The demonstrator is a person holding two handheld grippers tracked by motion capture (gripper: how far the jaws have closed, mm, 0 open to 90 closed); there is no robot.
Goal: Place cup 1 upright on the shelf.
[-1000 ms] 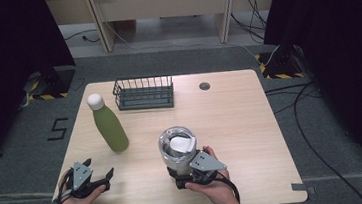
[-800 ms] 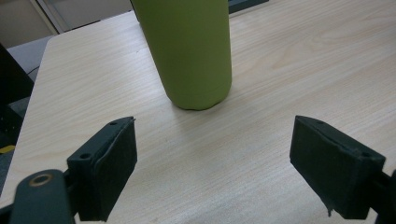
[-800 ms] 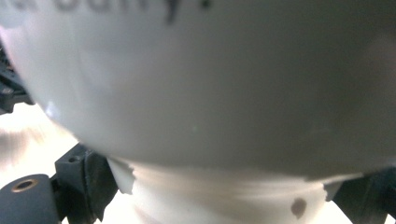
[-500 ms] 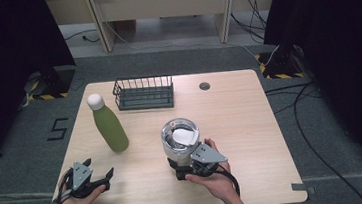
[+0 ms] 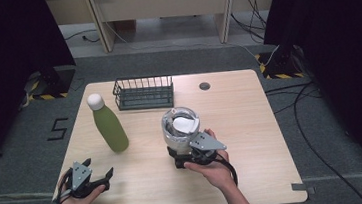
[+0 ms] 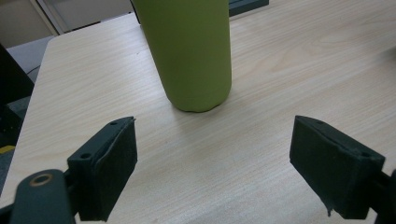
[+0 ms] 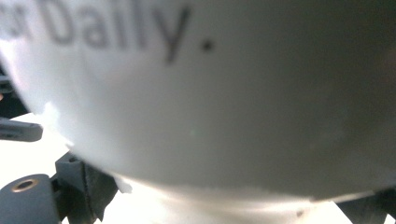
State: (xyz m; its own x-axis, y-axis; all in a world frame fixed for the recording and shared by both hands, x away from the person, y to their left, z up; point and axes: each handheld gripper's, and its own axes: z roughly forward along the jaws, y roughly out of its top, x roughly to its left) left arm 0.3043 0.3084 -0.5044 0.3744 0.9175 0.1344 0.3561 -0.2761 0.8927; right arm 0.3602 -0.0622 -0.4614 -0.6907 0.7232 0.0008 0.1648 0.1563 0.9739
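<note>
Bench (image 5: 251, 125) carries the same layout as a second ago, except that the white cup (image 5: 180, 127) has moved farther from the person, toward the wire basket (image 5: 144, 92). The right hand-held gripper (image 5: 186, 154) clasps the cup's base; its side reads "Daily." The green bottle (image 5: 109, 126) stands left of the cup. The left hand-held gripper (image 6: 212, 172) sits spread wide, unmoved.

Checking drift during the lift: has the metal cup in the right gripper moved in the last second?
Yes. The metal cup has shifted away from the person, toward the wire basket, carried by the right gripper.
</note>
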